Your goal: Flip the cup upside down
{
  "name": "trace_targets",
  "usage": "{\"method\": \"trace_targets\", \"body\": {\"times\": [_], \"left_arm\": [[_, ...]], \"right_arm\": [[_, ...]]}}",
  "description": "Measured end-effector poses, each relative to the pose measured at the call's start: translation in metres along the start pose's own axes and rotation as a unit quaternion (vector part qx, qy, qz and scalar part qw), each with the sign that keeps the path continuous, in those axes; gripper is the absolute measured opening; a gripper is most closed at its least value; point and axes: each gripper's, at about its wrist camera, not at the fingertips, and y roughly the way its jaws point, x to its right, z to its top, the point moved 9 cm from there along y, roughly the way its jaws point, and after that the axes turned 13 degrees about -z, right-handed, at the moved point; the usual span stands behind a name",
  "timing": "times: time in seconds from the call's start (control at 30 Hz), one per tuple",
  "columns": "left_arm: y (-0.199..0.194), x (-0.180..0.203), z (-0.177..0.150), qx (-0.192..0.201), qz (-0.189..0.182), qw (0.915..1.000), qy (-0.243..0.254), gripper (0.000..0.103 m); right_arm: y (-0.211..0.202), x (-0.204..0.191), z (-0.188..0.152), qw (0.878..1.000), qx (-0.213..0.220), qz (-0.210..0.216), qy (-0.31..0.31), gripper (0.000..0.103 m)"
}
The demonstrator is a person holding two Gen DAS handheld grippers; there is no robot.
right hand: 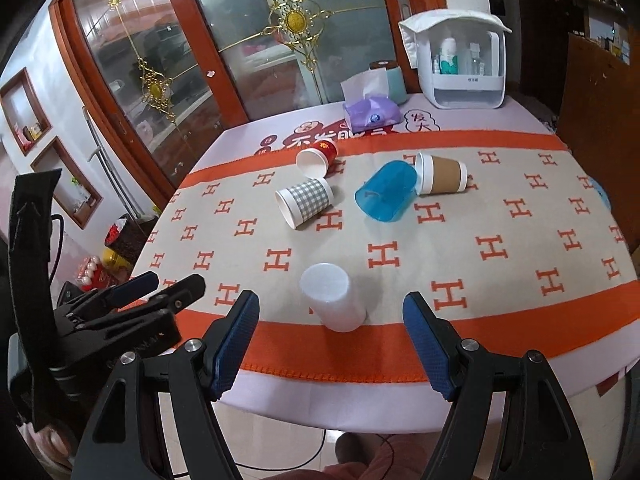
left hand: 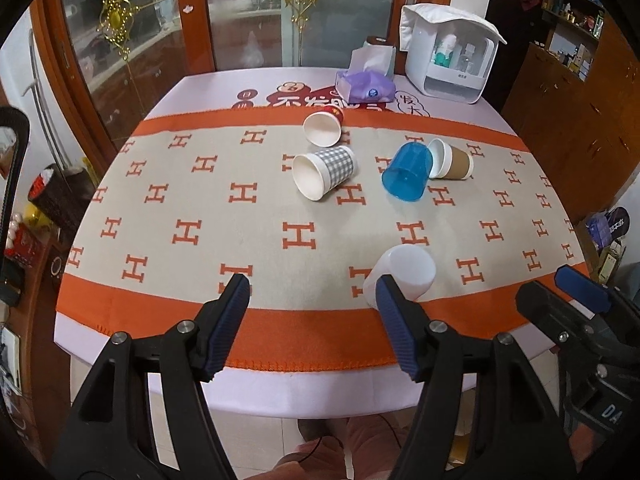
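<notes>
Both tongs, left [left hand: 312, 320] and right [right hand: 332, 336], are wide open and hold nothing; the white cup [right hand: 334, 300] looks light, so a bump could tip it.

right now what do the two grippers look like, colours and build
Both match: the left gripper and right gripper have black plastic scissor-style arms with silver pivot screws, ending in flat fingers faced with dark blue ribbed pads. The right gripper's body carries white embossed lettering in the left view. A thin dark cable trails below.
</notes>
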Motion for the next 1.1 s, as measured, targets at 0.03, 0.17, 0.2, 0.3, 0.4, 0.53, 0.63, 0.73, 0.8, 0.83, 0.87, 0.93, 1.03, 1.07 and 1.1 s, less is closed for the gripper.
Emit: {"method": "trace_targets", "body": {"times": [0.03,0.17,0.2,0.3,0.4,0.53,0.63,0.73,0.8,0.83,0.87,0.93,1.03,1.07,1.1], "left_arm": [[-0.001,0.002,0.001,0.000,0.000,1.0000,0.001,0.064],[-0.002,0.013,0.003,-0.001,0.002,0.9999,0.010,0.064],[-0.002,0.015,0.004,-0.002,0.003,0.9999,0.012,0.064],[-0.001,0.019,0.006,-0.001,0.007,0.9998,0.016,0.064],[0.001,0.021,0.008,0.000,0.006,0.9999,0.016,0.064],[0.004,0.026,0.012,0.001,0.006,0.9998,0.018,0.064],[0.006,0.027,0.015,0.000,0.006,0.9998,0.018,0.064],[0.008,0.028,0.016,-0.001,0.006,0.9998,0.019,0.065],[0.008,0.027,0.015,-0.001,0.005,0.9998,0.019,0.065],[0.008,0.028,0.015,-0.001,0.005,0.9998,0.019,0.065],[0.009,0.028,0.017,-0.002,0.006,0.9998,0.019,0.065],[0.011,0.028,0.018,-0.002,0.007,0.9998,0.020,0.065],[0.012,0.028,0.019,-0.002,0.006,0.9998,0.020,0.065],[0.012,0.028,0.019,-0.002,0.006,0.9998,0.020,0.065],[0.012,0.028,0.019,-0.002,0.007,0.9998,0.019,0.065]], "right_arm": [[-0.004,0.000,0.002,1.000,0.002,0.000,-0.001,0.078],[-0.017,0.000,0.009,1.000,0.011,-0.007,-0.004,0.080],[-0.019,0.001,0.010,1.000,0.013,-0.009,-0.004,0.080],[-0.023,0.003,0.013,1.000,0.013,-0.012,-0.003,0.080],[-0.023,0.004,0.015,1.000,0.011,-0.013,-0.003,0.080],[-0.021,0.006,0.017,1.000,0.011,-0.014,-0.002,0.081],[-0.018,0.010,0.020,1.000,0.011,-0.016,0.000,0.082],[-0.016,0.011,0.022,1.000,0.010,-0.014,0.001,0.082],[-0.017,0.012,0.023,1.000,0.009,-0.014,0.001,0.083],[-0.015,0.011,0.023,1.000,0.009,-0.014,0.001,0.083],[-0.015,0.012,0.023,1.000,0.009,-0.014,0.001,0.083],[-0.013,0.012,0.025,1.000,0.008,-0.014,0.003,0.083],[-0.013,0.013,0.025,1.000,0.008,-0.014,0.002,0.083],[-0.013,0.013,0.025,1.000,0.008,-0.014,0.002,0.083],[-0.013,0.013,0.026,1.000,0.008,-0.014,0.002,0.083]]}}
